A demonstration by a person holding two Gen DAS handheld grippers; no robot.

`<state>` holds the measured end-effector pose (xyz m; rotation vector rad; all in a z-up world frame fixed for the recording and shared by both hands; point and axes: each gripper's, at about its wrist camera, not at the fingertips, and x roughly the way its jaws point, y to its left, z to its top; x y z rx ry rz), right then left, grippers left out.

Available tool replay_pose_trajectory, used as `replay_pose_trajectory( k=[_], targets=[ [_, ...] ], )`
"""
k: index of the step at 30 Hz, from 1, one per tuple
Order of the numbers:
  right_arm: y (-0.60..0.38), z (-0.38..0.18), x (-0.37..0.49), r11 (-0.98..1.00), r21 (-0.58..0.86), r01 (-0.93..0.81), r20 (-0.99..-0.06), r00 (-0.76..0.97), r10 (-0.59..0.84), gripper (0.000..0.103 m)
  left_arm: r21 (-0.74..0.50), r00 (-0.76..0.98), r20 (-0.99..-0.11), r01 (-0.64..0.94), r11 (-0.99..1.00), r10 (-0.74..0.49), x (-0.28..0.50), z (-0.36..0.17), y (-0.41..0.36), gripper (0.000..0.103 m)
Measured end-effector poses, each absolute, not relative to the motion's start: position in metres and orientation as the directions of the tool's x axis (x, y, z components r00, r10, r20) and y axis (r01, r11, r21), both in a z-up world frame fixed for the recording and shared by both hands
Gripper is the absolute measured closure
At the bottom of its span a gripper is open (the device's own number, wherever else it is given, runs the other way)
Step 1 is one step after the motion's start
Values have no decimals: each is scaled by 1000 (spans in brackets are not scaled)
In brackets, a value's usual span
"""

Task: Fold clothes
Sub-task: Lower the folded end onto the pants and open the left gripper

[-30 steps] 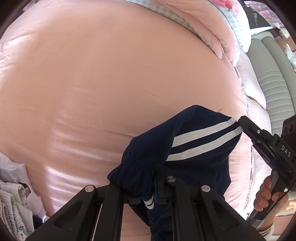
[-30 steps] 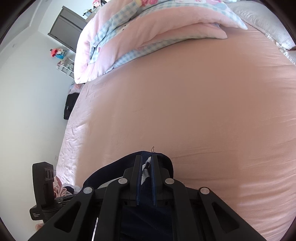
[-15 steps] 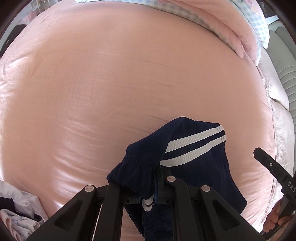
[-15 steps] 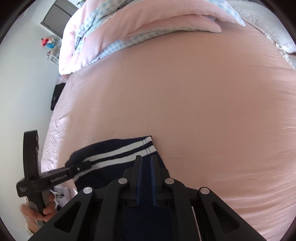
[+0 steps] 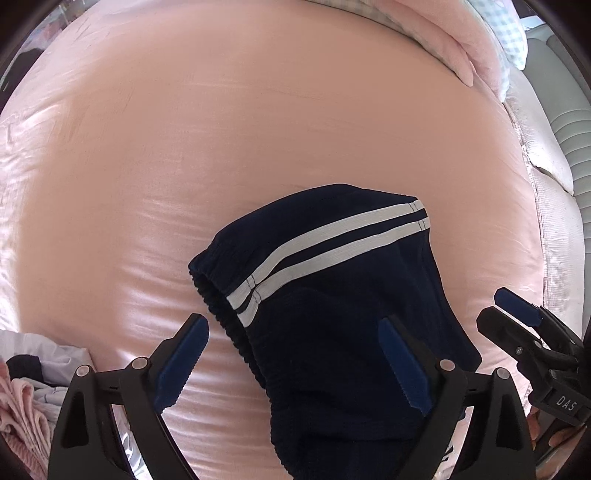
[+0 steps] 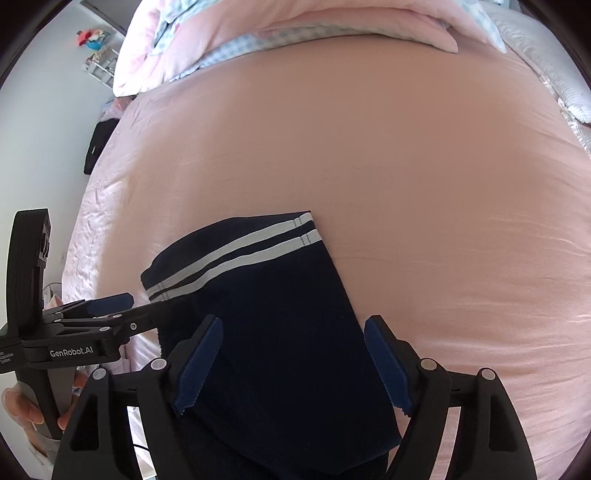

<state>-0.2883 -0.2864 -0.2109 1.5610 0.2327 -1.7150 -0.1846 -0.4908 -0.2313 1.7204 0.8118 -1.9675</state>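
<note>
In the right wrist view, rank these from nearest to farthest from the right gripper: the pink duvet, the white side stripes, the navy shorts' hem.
From the right gripper, jaws opening:
1. Navy shorts' hem: between the jaws, on the right edge.
2. White side stripes: just beyond, upper left.
3. Pink duvet: folded at the bed's far end.

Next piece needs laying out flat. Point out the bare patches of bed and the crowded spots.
The widest bare patch is pink bedsheet between the navy shorts and the folded quilt. Another bare stretch runs right of the shorts in the right wrist view. Crowded: the near edge, with the shorts, both opening grippers and the clothes pile.
</note>
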Motion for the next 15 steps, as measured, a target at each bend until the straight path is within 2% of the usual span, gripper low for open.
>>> replay_pose_trajectory(
  k=[6,15],
  targets=[
    [-278,-188,-268,-664,332,671,-913,51,-405,24,-207,-192,-976,646,-734,106,-138,-218,-480,9],
    [-245,-170,-226,-670,332,664,-912,43,-409,24,-205,-208,-973,582,-787,100,-89,-194,-422,9]
  ],
)
